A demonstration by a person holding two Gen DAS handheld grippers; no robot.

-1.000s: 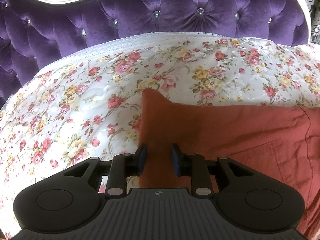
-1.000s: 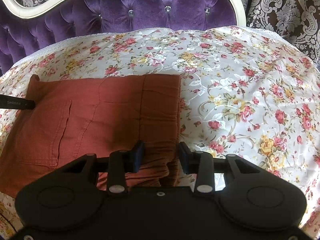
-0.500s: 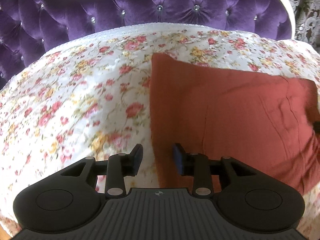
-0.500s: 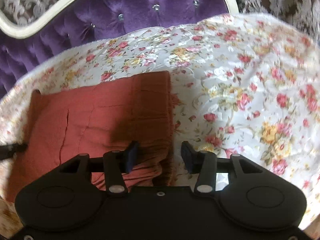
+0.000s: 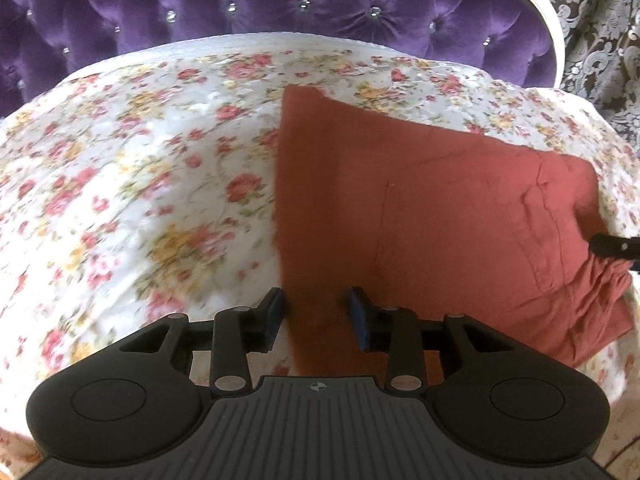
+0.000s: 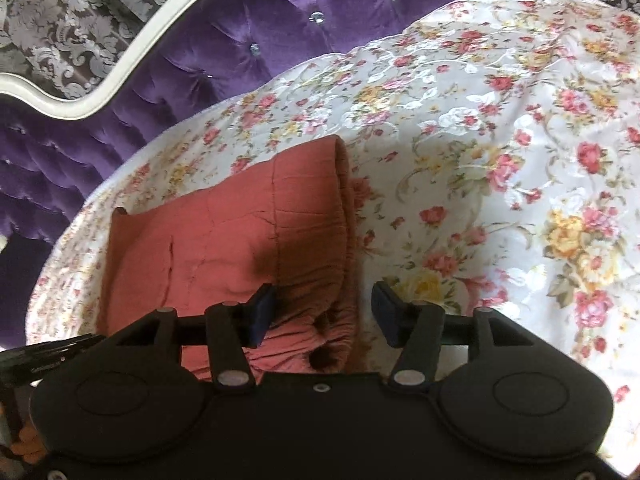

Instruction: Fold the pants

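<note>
On the bed, near its headboard edge, the rust-red pants [image 5: 440,216] lie folded into a compact rectangle on the floral bedspread [image 5: 140,168]. In the right wrist view the gathered elastic waistband [image 6: 316,248] forms the right end of the packet, stacked in several layers; the opposite end reads as a clean fold line running toward the headboard. Judgement: folding looks essentially complete, the packet squared so that waistband and folded legs align.

Room, largest first: purple tufted velvet headboard [image 5: 320,12] with crystal buttons and a cream carved frame [image 6: 132,64]; behind it, brown damask wallpaper or curtain [image 6: 80,12], cannot tell which. The bedspread is white with pink and yellow roses, slightly quilted and rumpled, so the cloth sits on a soft, uneven base and edges may not stay crisp.

Left tool [image 5: 316,316]: jaws apart, straddling the near left corner of the packet, one finger over bedspread, the other over cloth. Nothing clamped. Whether the tips touch the fabric cannot be told. Placement suggests a release or a pat-down at that corner.

Right tool [image 6: 324,314]: jaws apart, wider than the left, hovering above the bunched near end of the waistband, gripping nothing. Its tip also shows at the right edge of the left wrist view, beside the waistband. The bunching under it is the one untidy spot; likely the remaining thing to smooth.
</note>
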